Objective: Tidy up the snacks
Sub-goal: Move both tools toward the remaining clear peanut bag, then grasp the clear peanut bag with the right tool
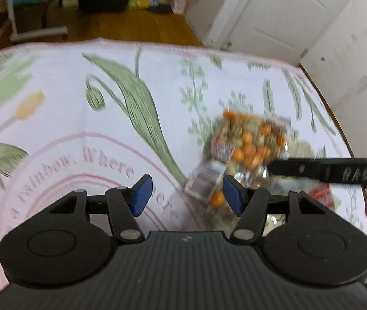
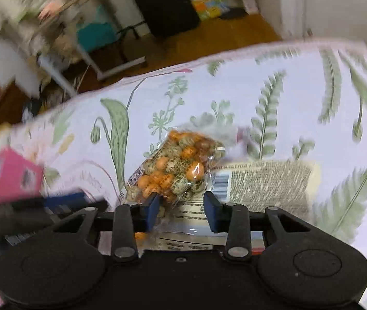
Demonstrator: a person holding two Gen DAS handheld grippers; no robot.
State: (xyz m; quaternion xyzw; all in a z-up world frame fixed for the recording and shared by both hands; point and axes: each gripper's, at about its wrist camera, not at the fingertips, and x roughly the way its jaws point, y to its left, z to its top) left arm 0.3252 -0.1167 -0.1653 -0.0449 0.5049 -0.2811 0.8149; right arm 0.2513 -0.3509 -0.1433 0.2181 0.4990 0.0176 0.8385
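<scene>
Right wrist view: your right gripper [image 2: 180, 210] is over the near end of the snack bag [image 2: 175, 165], which lies on the cloth [image 2: 299, 98], running from the jaws up toward 12 o'clock. The jaws stand narrowly apart; the left pad touches the bag's clear end at 9 o'clock, the right pad is off it, over a flat printed packet [image 2: 263, 183] lying at 3 o'clock beside and partly under the bag. So nothing is clamped.

In the left wrist view your left gripper [image 1: 187, 195] has its jaws apart too, with the bag's lower end between the pads; the right pad is at the wrapper, but the blur hides whether it touches. The right gripper's finger crosses in from 3 o'clock over the bag.

What could go wrong: both grippers crowd the same bag end, so they may knock each other. The right jaws straddle the bag and the packet, so closing could pinch both or only a fold of slack film, which might slip. A hard squeeze would probably crush the snacks. The cloth may also bunch and drag under a low pad.
</scene>
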